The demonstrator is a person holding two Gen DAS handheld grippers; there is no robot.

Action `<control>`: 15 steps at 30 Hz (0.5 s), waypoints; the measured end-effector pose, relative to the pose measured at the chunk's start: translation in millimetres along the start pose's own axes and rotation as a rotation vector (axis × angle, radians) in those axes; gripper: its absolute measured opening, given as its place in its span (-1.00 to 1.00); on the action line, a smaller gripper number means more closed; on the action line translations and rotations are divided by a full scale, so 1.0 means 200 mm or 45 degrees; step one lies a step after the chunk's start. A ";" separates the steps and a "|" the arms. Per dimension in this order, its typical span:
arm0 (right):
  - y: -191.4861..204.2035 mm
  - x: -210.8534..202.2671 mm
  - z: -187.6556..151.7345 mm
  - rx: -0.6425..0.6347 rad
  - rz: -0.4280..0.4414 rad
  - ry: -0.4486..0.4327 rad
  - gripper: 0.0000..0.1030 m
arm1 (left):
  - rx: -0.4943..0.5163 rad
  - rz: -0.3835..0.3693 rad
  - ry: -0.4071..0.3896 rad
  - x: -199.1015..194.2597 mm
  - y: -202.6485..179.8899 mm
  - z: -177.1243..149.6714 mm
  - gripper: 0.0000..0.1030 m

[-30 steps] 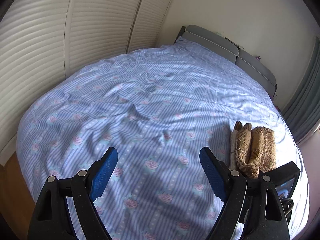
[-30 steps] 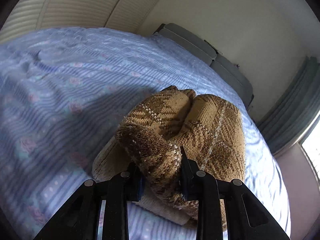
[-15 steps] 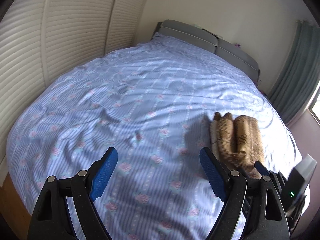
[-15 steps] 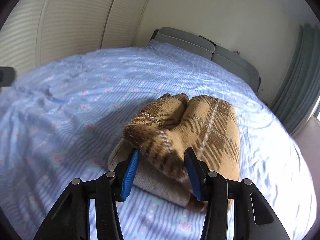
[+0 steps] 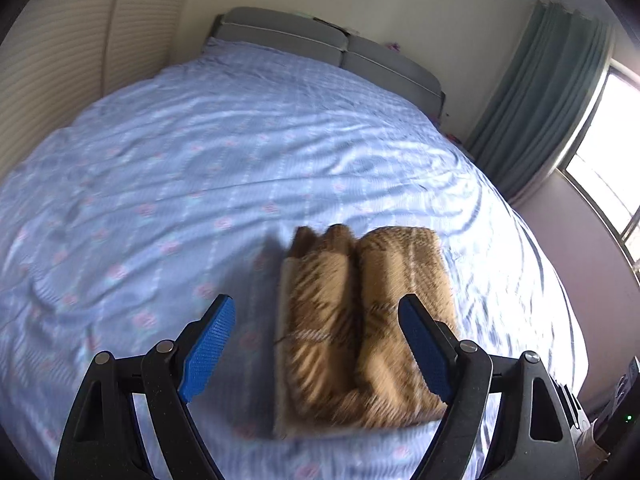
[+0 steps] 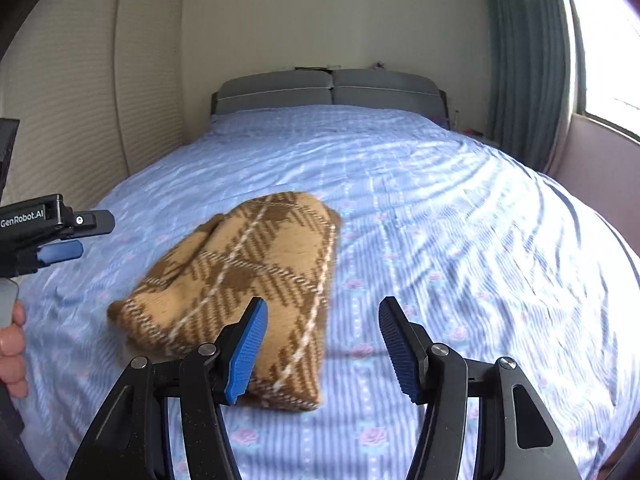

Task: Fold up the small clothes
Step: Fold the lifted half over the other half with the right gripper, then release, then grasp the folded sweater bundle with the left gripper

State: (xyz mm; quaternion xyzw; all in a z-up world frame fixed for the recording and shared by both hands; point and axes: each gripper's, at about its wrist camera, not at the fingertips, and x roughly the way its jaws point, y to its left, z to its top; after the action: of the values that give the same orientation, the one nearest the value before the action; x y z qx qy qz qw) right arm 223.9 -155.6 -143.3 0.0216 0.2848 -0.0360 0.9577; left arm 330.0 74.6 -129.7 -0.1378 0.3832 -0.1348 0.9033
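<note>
A folded brown-and-tan plaid knit garment [image 5: 364,328] lies on the blue flowered bedspread [image 5: 208,168]. It also shows in the right wrist view [image 6: 248,280], left of centre. My left gripper [image 5: 316,344] is open and empty, hovering over the near part of the garment, its jaws standing to either side. My right gripper [image 6: 320,344] is open and empty, just right of the garment's near edge. The left gripper's body [image 6: 44,232] and the hand holding it show at the left edge of the right wrist view.
The grey headboard [image 6: 328,88] stands at the far end of the bed. Ribbed cream wardrobe doors [image 6: 80,112] run along the left. Green curtains [image 6: 528,60] and a window [image 6: 608,40] are on the right. The bedspread is wrinkled.
My right gripper opened, let go of the garment and pulled back to the right. My left gripper swung right and now hovers over the garment.
</note>
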 end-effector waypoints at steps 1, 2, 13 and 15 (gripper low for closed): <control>-0.05 0.02 0.00 0.034 -0.010 0.007 0.13 | 0.019 -0.021 0.015 0.05 -0.03 0.03 0.57; -0.09 0.03 0.01 0.065 -0.016 0.015 0.13 | 0.037 -0.048 0.030 0.10 -0.07 0.05 0.51; -0.35 0.19 -0.03 0.247 -0.061 0.064 0.13 | 0.073 -0.183 0.343 0.62 -0.21 0.08 0.02; -0.36 0.20 -0.04 0.254 -0.068 0.072 0.13 | 0.009 -0.236 0.361 0.64 -0.20 0.06 -0.28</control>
State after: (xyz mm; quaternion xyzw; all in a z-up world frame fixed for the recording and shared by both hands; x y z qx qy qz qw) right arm 246.7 -229.4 -174.0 0.1101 0.3071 -0.0892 0.9411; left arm 420.3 -4.7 -191.9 -0.1488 0.4918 -0.2369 0.8245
